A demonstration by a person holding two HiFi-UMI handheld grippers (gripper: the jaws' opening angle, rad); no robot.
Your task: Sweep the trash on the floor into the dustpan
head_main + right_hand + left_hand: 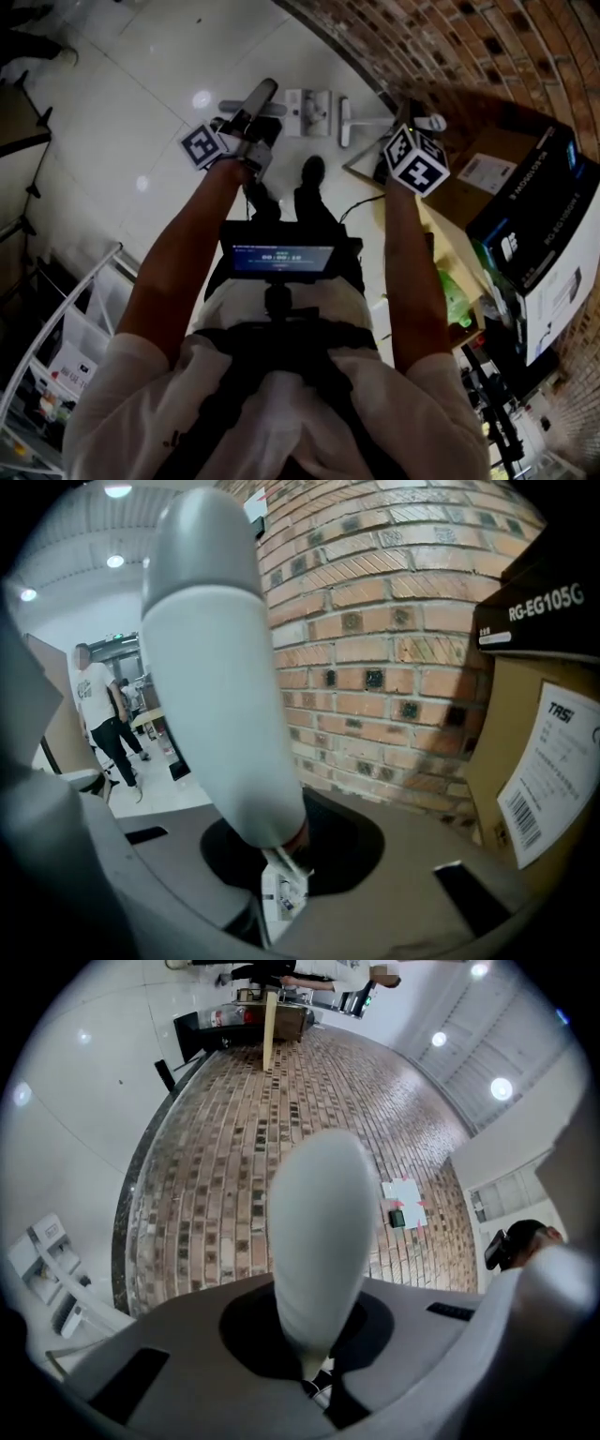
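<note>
My left gripper (246, 127) is shut on a pale rounded handle (260, 97) that points away over the white tile floor. In the left gripper view this handle (319, 1232) rises straight out from between the jaws of the left gripper (314, 1387). My right gripper (412, 127) is shut on a grey handle (211, 658) with a paper label at its base, and the jaws of the right gripper (277, 892) close around it. The tip of that handle (431, 122) shows near the brick wall. Both tools' lower ends are hidden. No trash is plain to see.
A white boxy thing (307, 111) and a white bar (344, 122) lie on the tiles ahead of the person's shoes (312, 173). A curved brick wall (422, 47) and stacked cartons (525, 225) crowd the right. A white rack (56, 328) stands at the left. People stand far off (98, 714).
</note>
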